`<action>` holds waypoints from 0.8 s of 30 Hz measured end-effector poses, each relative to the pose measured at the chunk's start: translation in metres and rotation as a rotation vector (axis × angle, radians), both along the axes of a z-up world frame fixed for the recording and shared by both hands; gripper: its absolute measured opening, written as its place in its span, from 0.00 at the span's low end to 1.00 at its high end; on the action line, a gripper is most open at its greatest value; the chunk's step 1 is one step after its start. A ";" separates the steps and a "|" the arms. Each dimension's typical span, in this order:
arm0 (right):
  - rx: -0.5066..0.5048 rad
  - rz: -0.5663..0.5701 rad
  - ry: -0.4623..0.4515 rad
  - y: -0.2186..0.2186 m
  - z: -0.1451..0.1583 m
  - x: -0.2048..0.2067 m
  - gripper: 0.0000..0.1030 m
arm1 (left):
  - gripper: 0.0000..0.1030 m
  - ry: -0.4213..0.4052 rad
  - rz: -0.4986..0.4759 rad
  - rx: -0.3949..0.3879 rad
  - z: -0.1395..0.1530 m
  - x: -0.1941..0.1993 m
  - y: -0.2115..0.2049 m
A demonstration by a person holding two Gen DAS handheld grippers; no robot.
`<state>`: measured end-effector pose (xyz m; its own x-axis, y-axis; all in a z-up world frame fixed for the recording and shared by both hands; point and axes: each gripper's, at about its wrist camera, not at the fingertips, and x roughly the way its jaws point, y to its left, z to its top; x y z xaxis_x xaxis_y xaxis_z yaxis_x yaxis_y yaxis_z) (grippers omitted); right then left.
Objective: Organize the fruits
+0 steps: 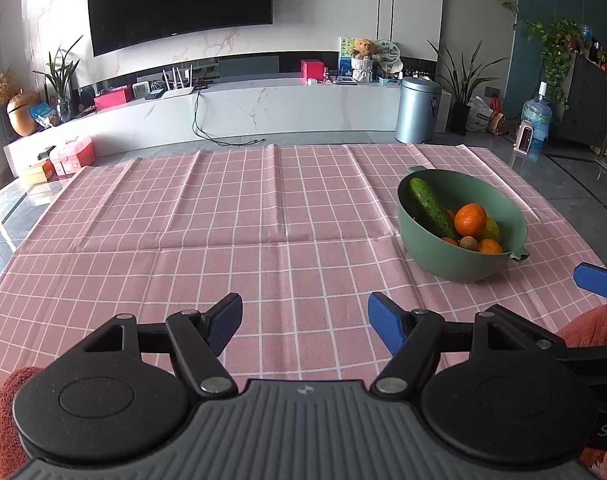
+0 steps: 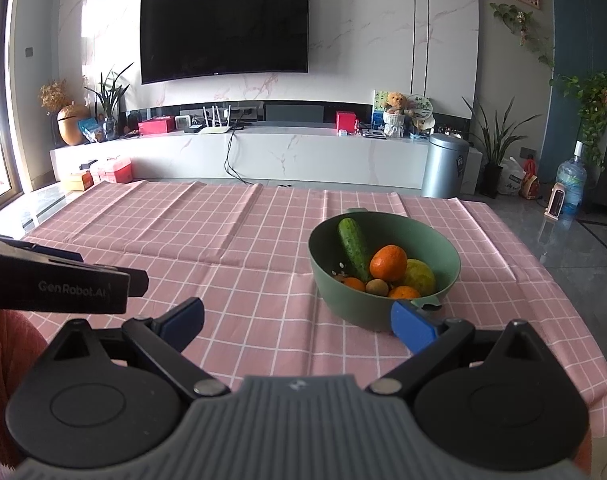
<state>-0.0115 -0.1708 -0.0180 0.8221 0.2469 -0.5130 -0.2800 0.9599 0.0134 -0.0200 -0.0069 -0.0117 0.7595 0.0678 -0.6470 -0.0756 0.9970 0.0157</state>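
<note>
A green bowl (image 1: 427,248) (image 2: 335,300) stands on the pink checked tablecloth (image 1: 223,240) (image 2: 223,264). It holds a cucumber (image 1: 429,207) (image 2: 353,248), a large orange (image 1: 470,220) (image 2: 388,263), smaller oranges (image 1: 489,246) (image 2: 403,293), a kiwi (image 1: 468,243) (image 2: 377,287) and a yellow-green fruit (image 2: 421,277). My left gripper (image 1: 305,326) hovers open and empty over the cloth, left of the bowl. My right gripper (image 2: 297,320) is open and empty too, its right fingertip (image 2: 411,326) in front of the bowl's near wall. The left gripper's body (image 2: 63,284) shows at the right wrist view's left edge.
Beyond the table's far edge lie a grey floor, a white TV cabinet (image 2: 263,156) with a black TV (image 2: 223,28) above, a metal bin (image 1: 417,110) (image 2: 443,166), plants and a water bottle (image 2: 569,184). A red-sleeved arm (image 1: 591,326) is at the right.
</note>
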 end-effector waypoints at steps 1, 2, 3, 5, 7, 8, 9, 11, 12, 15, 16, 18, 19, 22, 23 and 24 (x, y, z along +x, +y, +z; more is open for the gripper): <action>0.000 0.000 0.001 0.000 0.000 0.000 0.93 | 0.82 0.000 0.000 0.000 0.000 0.000 0.000; 0.000 0.000 0.002 0.000 0.000 0.000 0.93 | 0.82 0.000 0.000 0.000 0.000 0.000 0.000; 0.000 -0.001 0.001 0.000 0.000 0.000 0.93 | 0.82 0.000 0.000 0.000 0.000 0.000 0.000; 0.001 -0.002 0.003 0.001 0.000 0.000 0.93 | 0.82 0.000 0.000 0.001 0.000 0.000 0.001; 0.004 -0.003 0.002 0.001 0.000 0.000 0.93 | 0.82 0.000 0.000 0.001 0.000 0.000 0.001; 0.005 -0.003 0.002 0.001 0.000 0.000 0.93 | 0.82 -0.001 0.001 0.001 0.000 0.000 0.001; 0.005 -0.003 0.002 0.001 0.000 0.000 0.93 | 0.82 -0.001 0.002 0.000 0.000 0.000 0.001; 0.006 -0.003 0.003 0.001 0.000 0.000 0.93 | 0.82 -0.002 0.003 0.000 -0.001 0.000 0.001; 0.007 -0.004 0.003 0.001 0.000 0.000 0.93 | 0.82 -0.001 0.004 0.000 -0.001 0.000 0.001; 0.007 -0.004 0.003 0.001 0.000 0.001 0.93 | 0.82 0.000 0.006 -0.001 -0.001 0.000 0.001; 0.007 -0.005 0.002 0.001 0.000 0.001 0.94 | 0.82 0.000 0.006 -0.001 -0.001 0.000 0.001; 0.009 -0.006 0.004 0.001 0.000 0.001 0.94 | 0.82 -0.001 0.006 -0.001 -0.001 0.000 0.001; 0.009 -0.006 0.003 0.001 0.000 0.001 0.94 | 0.82 -0.001 0.006 -0.001 -0.001 0.000 0.001; 0.010 -0.006 0.005 0.001 0.000 0.001 0.94 | 0.82 0.000 0.006 -0.001 -0.001 0.000 0.001; 0.010 -0.006 0.005 0.001 0.000 0.001 0.94 | 0.82 0.000 0.006 -0.001 -0.001 0.000 0.001; 0.010 -0.005 0.004 0.001 0.000 0.000 0.94 | 0.82 0.000 0.005 -0.002 -0.001 0.000 0.001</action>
